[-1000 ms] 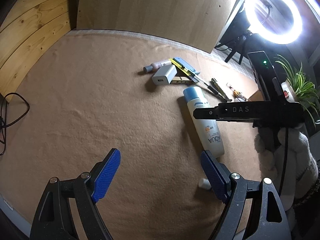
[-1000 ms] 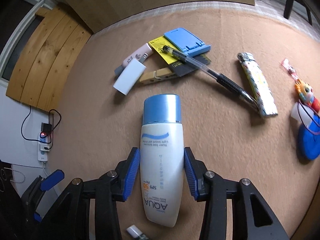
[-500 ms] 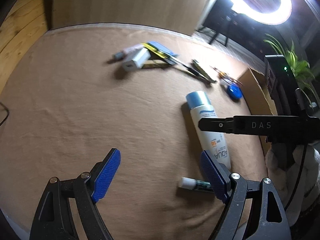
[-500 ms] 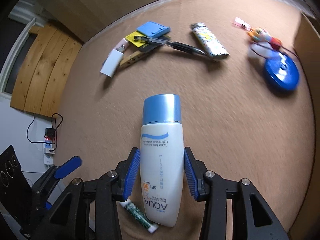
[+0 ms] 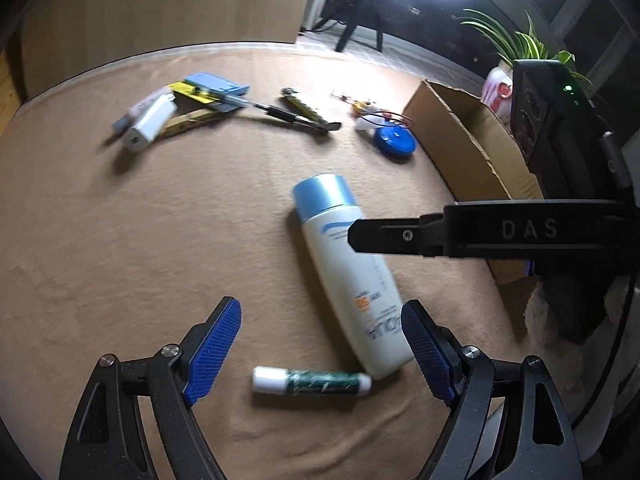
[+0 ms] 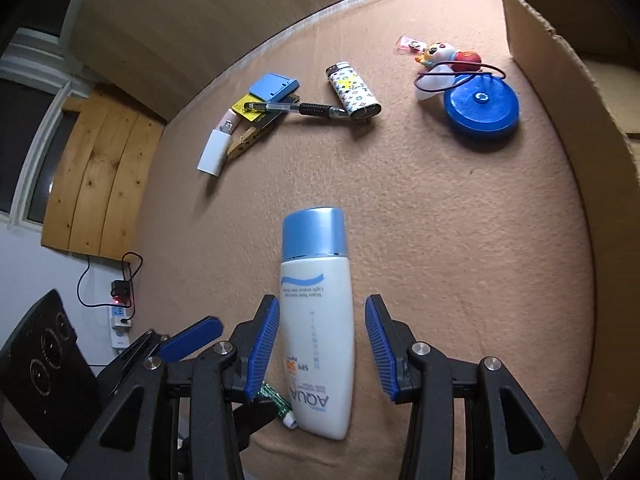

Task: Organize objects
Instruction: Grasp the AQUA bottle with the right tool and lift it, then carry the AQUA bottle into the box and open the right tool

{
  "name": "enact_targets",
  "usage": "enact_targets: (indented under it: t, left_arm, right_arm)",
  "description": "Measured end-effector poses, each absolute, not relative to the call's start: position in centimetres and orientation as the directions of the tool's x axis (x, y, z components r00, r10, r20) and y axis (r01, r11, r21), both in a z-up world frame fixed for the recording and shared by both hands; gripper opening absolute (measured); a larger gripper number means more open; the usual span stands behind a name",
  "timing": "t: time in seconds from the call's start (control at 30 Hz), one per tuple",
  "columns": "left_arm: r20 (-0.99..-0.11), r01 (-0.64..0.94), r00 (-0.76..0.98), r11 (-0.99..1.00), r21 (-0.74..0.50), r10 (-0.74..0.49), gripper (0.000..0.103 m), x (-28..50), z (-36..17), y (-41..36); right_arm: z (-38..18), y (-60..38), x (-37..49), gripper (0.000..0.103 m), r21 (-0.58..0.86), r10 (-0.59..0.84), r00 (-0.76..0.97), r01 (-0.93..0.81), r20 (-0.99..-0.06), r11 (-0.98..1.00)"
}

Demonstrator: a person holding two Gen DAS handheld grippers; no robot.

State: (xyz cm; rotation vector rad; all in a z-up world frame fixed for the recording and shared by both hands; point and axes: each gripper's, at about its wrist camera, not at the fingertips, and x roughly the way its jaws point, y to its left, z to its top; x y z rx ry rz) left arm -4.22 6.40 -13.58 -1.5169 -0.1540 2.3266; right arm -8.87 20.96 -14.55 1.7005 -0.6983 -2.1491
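A white sunscreen bottle (image 6: 316,320) with a blue cap lies flat on the tan cloth (image 6: 440,240). My right gripper (image 6: 322,304) straddles its body: the left pad touches the bottle's side, and the right pad stands off with a visible gap. In the left wrist view one right finger (image 5: 400,236) crosses above the bottle (image 5: 344,256). My left gripper (image 5: 320,312) hangs open over the bottle's bottom end. A green lip balm stick (image 5: 312,382) with a white cap lies on the cloth just below the left gripper's pads.
An open cardboard box (image 6: 560,120) stands at the right. Beside it lie a blue round case (image 6: 480,110) and a toy keychain (image 6: 444,54). Farther left are a lighter (image 6: 354,94), a pen (image 6: 296,109), a white charger (image 6: 214,152) and small flat items.
Both views swung right and the cardboard box came into sight. The bottle looks smaller between the right jaws, with a gap now at the right pad. The lip balm now lies under the left jaws.
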Motion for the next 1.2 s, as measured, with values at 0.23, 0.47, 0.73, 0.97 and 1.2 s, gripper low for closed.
enact_targets:
  t: [0.23,0.47,0.73,0.97,1.2]
  left_arm:
    - [-0.864,-0.251,-0.325,-0.916,-0.313,0.384,0.084,-5.7,-14.1,8.3]
    - [-0.865,-0.246,-0.271,-0.899,-0.362,0.422,0.075,-6.5,-15.2,9.2]
    - [-0.866,-0.245,-0.243,-0.891,-0.382,0.437,0.066,-6.4,-16.0,10.1]
    - [-0.857,-0.221,-0.246,-0.887,-0.405,0.453,0.054,-6.6,-15.9,10.1]
    - [-0.844,-0.23,-0.259,-0.879,-0.419,0.47,0.054,-6.3,-15.0,11.3]
  right_arm:
    - [-15.3,21.4,-8.8,0.041,0.599,-0.576,-0.207,-0.065,-0.791,-0.798]
    - [-15.9,21.4,-8.7,0.041,0.604,-0.588,-0.174,-0.06,-0.79,-0.794]
    - [-16.2,21.1,-8.3,0.039,0.611,-0.6,-0.147,-0.038,-0.786,-0.791]
    - [-15.8,21.7,-7.8,0.039,0.609,-0.596,-0.169,-0.037,-0.785,-0.792]
    - [-14.5,22.8,-7.1,0.039,0.604,-0.584,-0.215,-0.034,-0.783,-0.797]
